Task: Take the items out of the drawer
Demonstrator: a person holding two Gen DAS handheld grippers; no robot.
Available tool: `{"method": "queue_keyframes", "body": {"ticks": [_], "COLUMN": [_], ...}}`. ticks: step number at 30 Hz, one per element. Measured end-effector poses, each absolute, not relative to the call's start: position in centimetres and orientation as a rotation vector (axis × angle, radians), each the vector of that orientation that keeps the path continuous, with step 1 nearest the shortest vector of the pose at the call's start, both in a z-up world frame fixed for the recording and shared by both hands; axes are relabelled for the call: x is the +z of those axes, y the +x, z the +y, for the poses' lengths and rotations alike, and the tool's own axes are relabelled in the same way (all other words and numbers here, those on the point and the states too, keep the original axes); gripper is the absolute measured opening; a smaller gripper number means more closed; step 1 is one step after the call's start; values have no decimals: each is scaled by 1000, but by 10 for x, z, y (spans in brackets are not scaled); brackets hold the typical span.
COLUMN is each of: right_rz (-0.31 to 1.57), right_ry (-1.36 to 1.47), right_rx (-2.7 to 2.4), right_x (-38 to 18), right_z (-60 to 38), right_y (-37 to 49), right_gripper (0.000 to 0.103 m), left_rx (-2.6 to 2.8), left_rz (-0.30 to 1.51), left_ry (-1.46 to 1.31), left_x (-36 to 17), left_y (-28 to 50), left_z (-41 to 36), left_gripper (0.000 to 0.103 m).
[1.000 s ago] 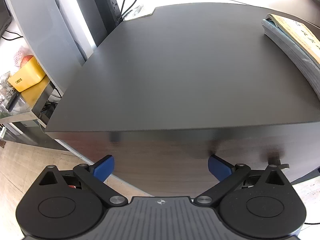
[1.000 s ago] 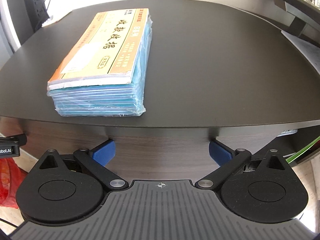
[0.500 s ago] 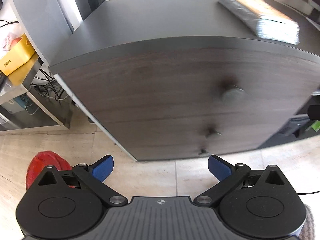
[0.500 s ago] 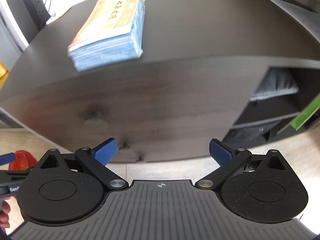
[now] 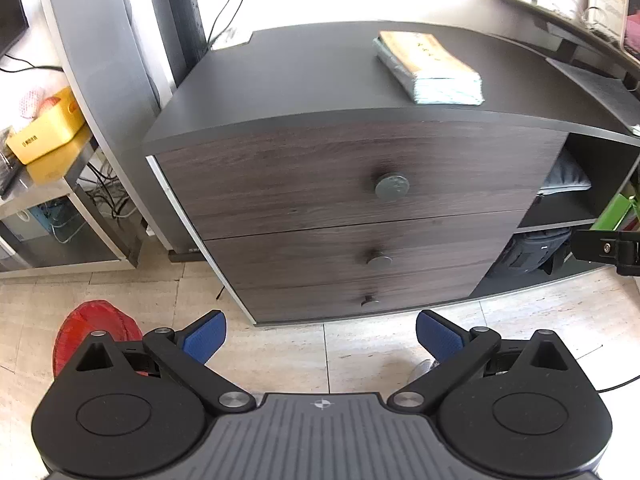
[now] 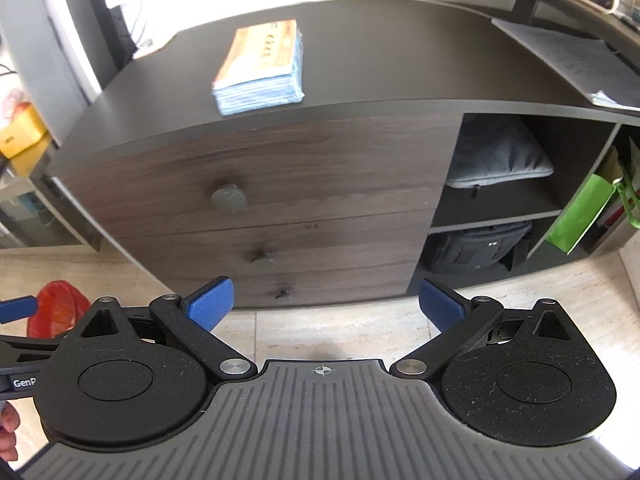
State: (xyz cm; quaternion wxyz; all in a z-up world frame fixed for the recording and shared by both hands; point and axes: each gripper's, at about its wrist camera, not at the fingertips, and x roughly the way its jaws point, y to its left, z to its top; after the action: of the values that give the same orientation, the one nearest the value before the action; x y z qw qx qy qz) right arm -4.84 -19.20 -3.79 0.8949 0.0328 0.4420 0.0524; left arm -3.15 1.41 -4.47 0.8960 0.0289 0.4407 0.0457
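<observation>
Both views have pulled back from the cabinet top, so all three drawer fronts now show. My left gripper (image 5: pixel 321 334) and right gripper (image 6: pixel 323 300) hang wide and empty. I judge the top drawer (image 5: pixel 352 176) stiff and fairly heavy, best pulled by its round knob (image 5: pixel 392 187).

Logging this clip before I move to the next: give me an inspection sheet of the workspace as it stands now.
Surface: dark cabinet top, bare apart from one item.
Job's things: three drawers, all shut; top drawer with round knob, middle drawer, bottom drawer.
Clutter: wrapped stack of booklets on the cabinet top near its front edge.
Grippers: left tool open, empty, off the cabinet; right tool open, empty.
Cables: loose wires behind the cabinet; more under the side table.
Surroundings: yellow box, red bag on the tile floor, grey sleeve and black bag in open shelves.
</observation>
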Motion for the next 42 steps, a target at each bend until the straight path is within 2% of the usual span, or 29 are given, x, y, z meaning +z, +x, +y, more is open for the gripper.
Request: {"method": "queue_keyframes", "body": {"ticks": [5, 12, 42], "right_rz": [880, 828, 837], "right_ry": [63, 50, 36], "right_rx": [112, 115, 101], "right_x": [-22, -16, -18], "right_z": [-194, -186, -179], "right_y": [-30, -46, -43], "right_gripper": [102, 102, 102], "left_rx": [105, 80, 51], "left_rz": [868, 830, 866], "left_ry": [72, 93, 79], "left_x": [-31, -20, -25], "left_y": [-57, -80, -63], "left_z": [10, -4, -2], "left_gripper": [102, 102, 102]}}
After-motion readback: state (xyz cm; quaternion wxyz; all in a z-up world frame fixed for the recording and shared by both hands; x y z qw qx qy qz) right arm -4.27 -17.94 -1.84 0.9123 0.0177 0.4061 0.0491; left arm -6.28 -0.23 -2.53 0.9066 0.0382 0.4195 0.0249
